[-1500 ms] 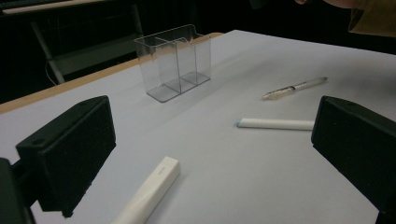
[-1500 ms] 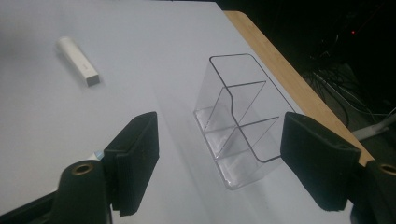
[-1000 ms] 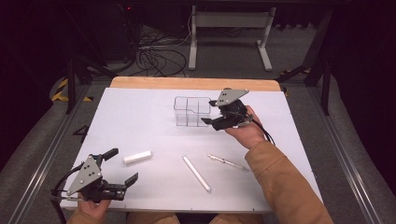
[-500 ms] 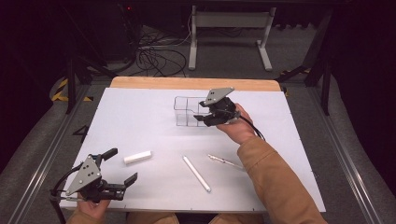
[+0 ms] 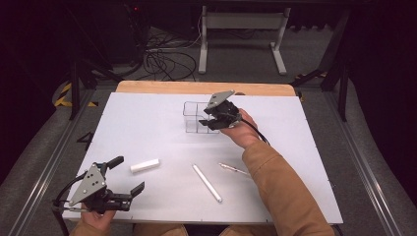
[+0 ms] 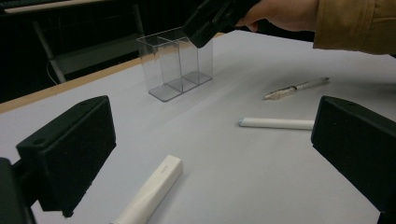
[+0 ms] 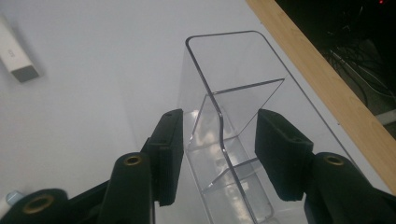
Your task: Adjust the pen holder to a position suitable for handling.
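Right gripper (image 7: 217,154) advanced, jaws straddling clear organizer (image 7: 238,98) wall

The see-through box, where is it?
In the high view the clear box stands toward the table's far edge, near the middle, with the right gripper at its right end.

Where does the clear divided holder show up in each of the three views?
High view: the clear holder stands at the far middle of the table, at the right gripper.
Left gripper view: upper middle, under the right gripper's black jaws.
Right gripper view: centre, its end wall between the open jaws.
Shared landmark: the short white stick lies near-left in the high view, bottom centre in the left gripper view, top left in the right gripper view.
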A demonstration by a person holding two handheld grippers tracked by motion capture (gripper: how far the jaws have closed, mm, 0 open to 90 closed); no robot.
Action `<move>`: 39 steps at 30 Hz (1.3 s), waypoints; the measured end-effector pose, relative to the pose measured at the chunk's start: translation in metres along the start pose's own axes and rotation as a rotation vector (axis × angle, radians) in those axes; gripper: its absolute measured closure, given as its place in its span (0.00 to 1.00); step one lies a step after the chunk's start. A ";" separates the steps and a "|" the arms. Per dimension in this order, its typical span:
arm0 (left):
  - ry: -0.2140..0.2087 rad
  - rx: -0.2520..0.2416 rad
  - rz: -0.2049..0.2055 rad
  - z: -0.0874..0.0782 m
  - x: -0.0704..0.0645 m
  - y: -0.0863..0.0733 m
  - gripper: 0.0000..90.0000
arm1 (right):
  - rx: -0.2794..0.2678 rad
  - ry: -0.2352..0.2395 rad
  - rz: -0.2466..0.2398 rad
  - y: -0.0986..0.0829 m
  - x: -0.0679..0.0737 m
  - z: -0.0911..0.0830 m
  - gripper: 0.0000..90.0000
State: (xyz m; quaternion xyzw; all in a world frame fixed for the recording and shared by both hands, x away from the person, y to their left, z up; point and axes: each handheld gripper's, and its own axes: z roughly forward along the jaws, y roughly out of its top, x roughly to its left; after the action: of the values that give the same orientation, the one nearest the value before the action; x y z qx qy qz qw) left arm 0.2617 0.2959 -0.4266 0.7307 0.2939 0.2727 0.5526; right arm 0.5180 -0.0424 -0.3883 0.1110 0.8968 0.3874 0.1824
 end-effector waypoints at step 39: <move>0.004 -0.002 -0.004 -0.001 0.001 0.000 0.01 | 0.114 -0.052 -0.086 0.002 0.011 0.036 0.76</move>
State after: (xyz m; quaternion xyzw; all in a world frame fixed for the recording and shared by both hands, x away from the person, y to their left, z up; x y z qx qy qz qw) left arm 0.2616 0.2972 -0.4267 0.7291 0.2961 0.2733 0.5533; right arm 0.5231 -0.0135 -0.4119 0.0924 0.9165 0.3242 0.2154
